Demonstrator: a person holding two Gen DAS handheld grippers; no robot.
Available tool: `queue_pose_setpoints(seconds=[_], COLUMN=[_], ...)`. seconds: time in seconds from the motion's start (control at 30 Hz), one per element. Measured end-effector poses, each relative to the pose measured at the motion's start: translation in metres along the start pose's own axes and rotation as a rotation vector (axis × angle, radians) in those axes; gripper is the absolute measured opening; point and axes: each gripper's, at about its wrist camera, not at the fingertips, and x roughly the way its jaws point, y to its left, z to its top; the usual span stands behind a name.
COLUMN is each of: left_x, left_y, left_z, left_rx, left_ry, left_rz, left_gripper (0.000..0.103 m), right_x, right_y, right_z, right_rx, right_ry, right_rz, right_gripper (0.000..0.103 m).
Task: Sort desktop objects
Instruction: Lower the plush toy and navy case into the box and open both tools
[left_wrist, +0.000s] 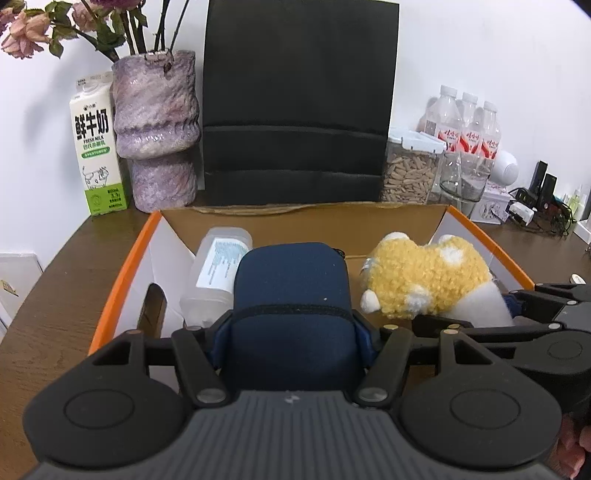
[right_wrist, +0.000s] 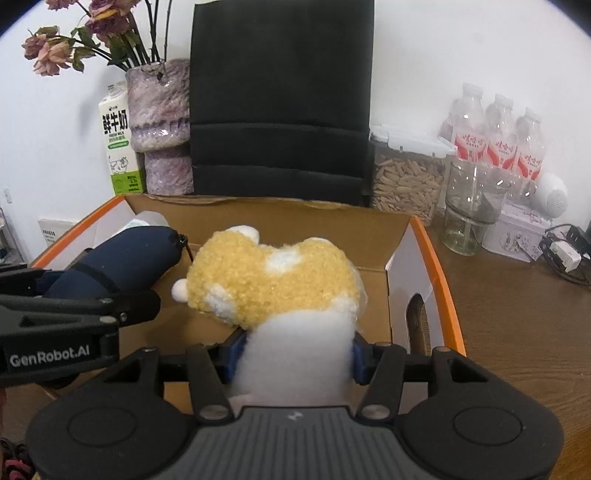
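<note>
Left gripper gripped a navy fabric zip pouch over the orange-rimmed cardboard box — beside a clear plastic bottle. Right gripper clamped a yellow-and-white plush toy, low inside the box — likely for dropping.

A navy zip pouch and yellow-white plush toy sit over the orange-edged box.

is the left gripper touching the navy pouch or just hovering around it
Touching. In the left wrist view the left gripper has its blue pads pressed against both sides of the navy pouch, with no gap showing, over the cardboard box.
</note>
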Motion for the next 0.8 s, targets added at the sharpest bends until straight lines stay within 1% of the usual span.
queue_pose_setpoints(seconds=[0.07,0.1,0.13,0.17,0.2,0.27,0.3,0.33,0.37,0.4,0.5,0.67,0.8], left_x=[0.003,0.003,0.004,0.001,-0.001,-0.009,-0.014,-0.017,-0.019,-0.021,-0.021,-0.022,-0.03], left_y=[0.0,0.0,0.0,0.0,0.0,0.001,0.003,0.005,0.006,0.007,0.006,0.003,0.005], left_z=[-0.002,-0.002,-0.003,-0.003,-0.003,-0.001,-0.001,0.001,0.002,0.003,0.003,0.003,0.004], left_rx=[0.002,0.004,0.005,0.006,0.009,0.014,0.013,0.008,-0.001,-0.006,0.001,0.014,0.015], left_ry=[0.011,0.013,0.014,0.001,-0.012,-0.047,-0.069,-0.077,-0.082,-0.083,-0.08,-0.073,-0.096], left_rz=[0.003,0.007,0.012,0.026,0.042,0.085,0.093,0.088,0.08,0.079,0.083,0.09,0.087], left_gripper=[0.068,0.07,0.072,0.079,0.09,0.103,0.103,0.103,0.103,0.103,0.103,0.103,0.103], right_x=[0.0,0.0,0.0,-0.001,-0.002,-0.006,-0.008,-0.011,-0.014,-0.018,-0.025,-0.023,-0.028], right_y=[-0.002,-0.003,-0.004,-0.004,-0.004,-0.005,-0.005,-0.004,-0.003,-0.001,0.002,0.002,0.0], right_z=[-0.002,-0.002,-0.002,-0.002,-0.002,-0.001,-0.002,-0.002,-0.002,-0.002,0.0,0.001,0.001], right_rx=[0.007,0.01,0.014,0.014,0.016,0.019,0.018,0.013,0.009,-0.002,-0.018,-0.021,-0.012], right_ry=[0.008,0.009,0.008,0.006,0.004,-0.001,-0.004,-0.012,-0.028,-0.048,-0.063,-0.049,-0.064], right_rz=[0.002,0.007,0.006,0.007,0.006,0.009,0.013,0.015,0.009,0.005,0.005,-0.005,-0.003], right_gripper=[0.056,0.064,0.065,0.065,0.066,0.068,0.079,0.1,0.103,0.103,0.103,0.103,0.103])
